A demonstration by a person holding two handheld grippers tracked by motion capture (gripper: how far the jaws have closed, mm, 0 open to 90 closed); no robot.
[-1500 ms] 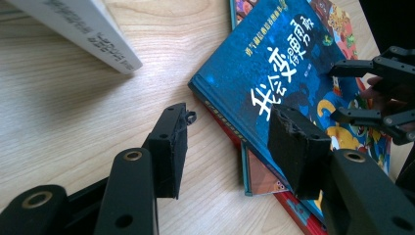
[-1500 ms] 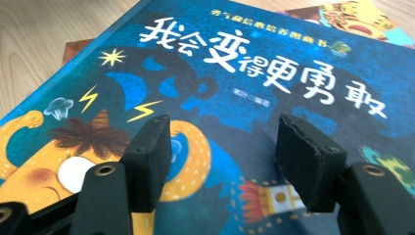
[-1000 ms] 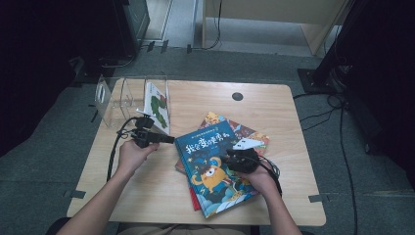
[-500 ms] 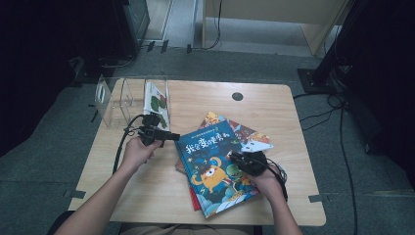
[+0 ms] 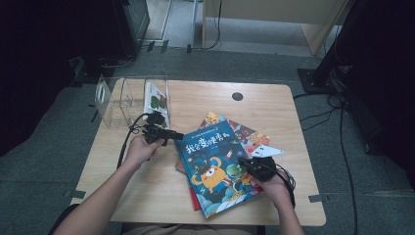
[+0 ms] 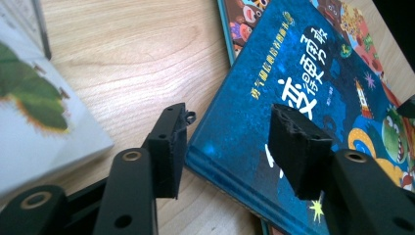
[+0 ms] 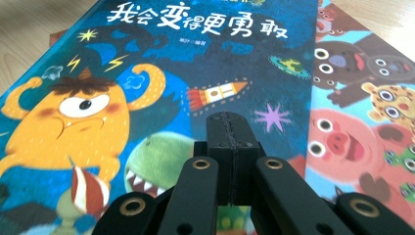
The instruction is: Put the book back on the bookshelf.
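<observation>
The blue picture book (image 5: 218,166) lies on top of a fanned stack of books (image 5: 249,137) near the middle of the counter (image 5: 147,196), toward its front edge. It looks a stiff, glossy hardcover — flat, fairly light, likely slippery on the face, so the edge or spine corner is the place to take hold. The left tool (image 6: 227,142) stands half open, its jaws having just closed a little, straddling the book's corner without pinching it. The right tool (image 7: 230,147) has just closed fully, empty, tips resting over the cover — good for pressing. A clear plastic rack (image 5: 129,95) at the left back corner holds one white book (image 5: 156,100).
</observation>
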